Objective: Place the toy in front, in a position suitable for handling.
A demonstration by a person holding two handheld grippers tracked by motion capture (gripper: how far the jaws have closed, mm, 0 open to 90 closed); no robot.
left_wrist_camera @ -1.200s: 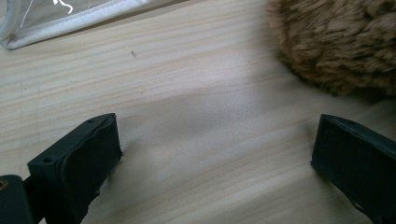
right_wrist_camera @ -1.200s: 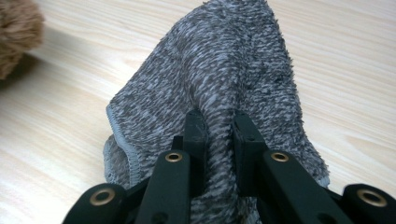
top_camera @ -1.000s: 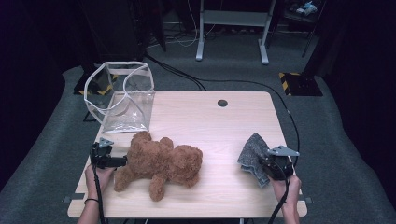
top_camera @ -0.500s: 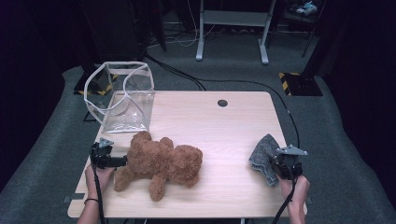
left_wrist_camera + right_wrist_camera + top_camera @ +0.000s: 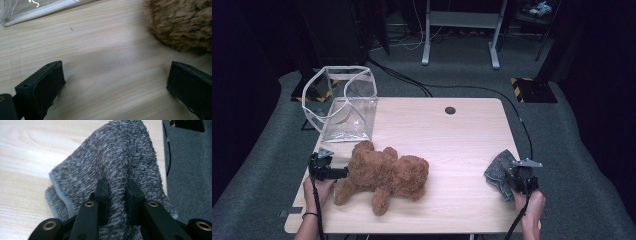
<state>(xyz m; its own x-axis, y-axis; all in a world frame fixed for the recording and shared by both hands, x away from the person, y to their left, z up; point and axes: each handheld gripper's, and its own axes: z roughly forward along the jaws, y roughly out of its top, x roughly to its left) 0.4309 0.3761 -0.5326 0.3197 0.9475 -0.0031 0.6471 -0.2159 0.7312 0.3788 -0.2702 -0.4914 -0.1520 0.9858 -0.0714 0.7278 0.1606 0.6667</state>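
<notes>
A grey towelling cloth (image 5: 497, 172) lies bunched at the right edge of the wooden table (image 5: 452, 135). My right gripper (image 5: 513, 179) pinches a raised fold of this cloth (image 5: 112, 152) between its narrow jaws (image 5: 117, 187). Those jaws have just been opening a little, and the fold still sits pressed between the pads. A brown teddy bear (image 5: 384, 175) lies on its side near the front left. My left gripper (image 5: 343, 173) rests beside the bear's head, and its jaws (image 5: 115, 72) stand wide open over bare wood, with the bear's fur (image 5: 180, 22) just beyond.
A clear plastic bag with white trim (image 5: 343, 102) stands open at the table's back left, and its edge (image 5: 37, 10) lies ahead of the left gripper. A black cable hole (image 5: 450, 110) sits near the back edge. Grey carpet surrounds the table.
My right gripper has carried the grey cloth rightwards and nearer the front right corner, sinking lower. The left gripper and the bear have stayed put.
</notes>
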